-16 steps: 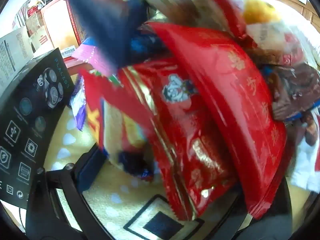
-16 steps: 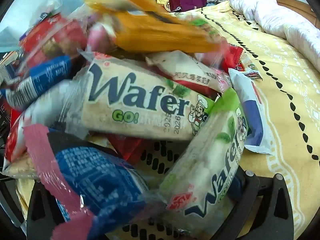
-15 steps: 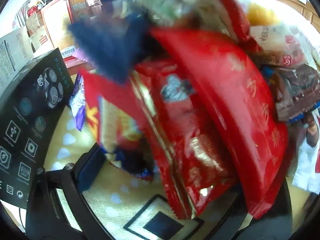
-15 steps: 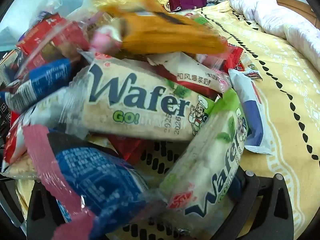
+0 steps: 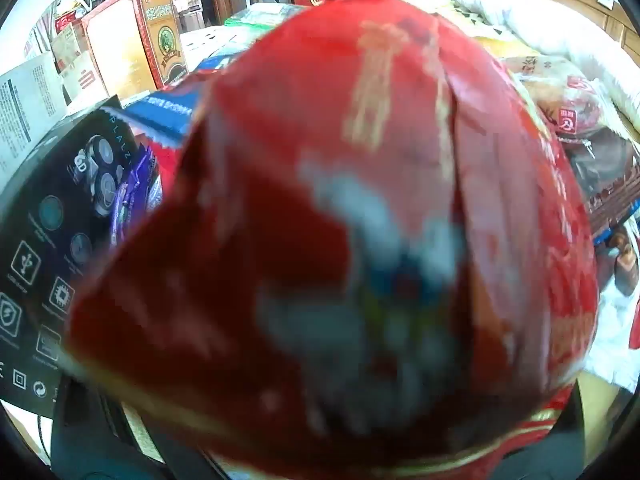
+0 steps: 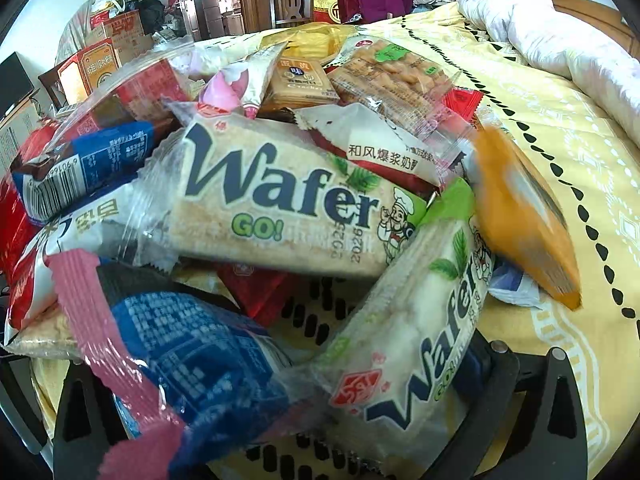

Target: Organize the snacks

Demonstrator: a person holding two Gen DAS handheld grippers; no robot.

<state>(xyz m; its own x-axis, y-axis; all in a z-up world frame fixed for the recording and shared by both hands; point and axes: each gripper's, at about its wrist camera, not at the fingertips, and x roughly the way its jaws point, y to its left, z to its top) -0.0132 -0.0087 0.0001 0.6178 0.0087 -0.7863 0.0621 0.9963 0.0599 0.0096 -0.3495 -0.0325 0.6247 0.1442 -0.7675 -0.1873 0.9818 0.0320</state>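
A heap of wrapped snacks lies on a yellow patterned bedspread [image 6: 580,184]. In the left wrist view a big red packet [image 5: 360,220] is blurred and fills most of the picture. It covers the space between the wide-apart fingers of my left gripper [image 5: 320,432]. In the right wrist view two Wafer packets [image 6: 280,204] [image 6: 416,344] and a blue packet with pink ends [image 6: 188,352] lie between the fingers of my right gripper [image 6: 320,392], which stands open. An orange packet [image 6: 520,216] lies blurred at the heap's right edge.
A black product box [image 5: 52,240] stands at the left, with red and gold cartons [image 5: 136,36] behind it. A white quilt [image 6: 560,28] is bunched at the far right of the bed. A black perforated basket [image 6: 320,312] shows under the snacks.
The big red packet has dropped toward the left camera and now hides the other snacks. The orange packet has tumbled from the top of the heap to its right side.
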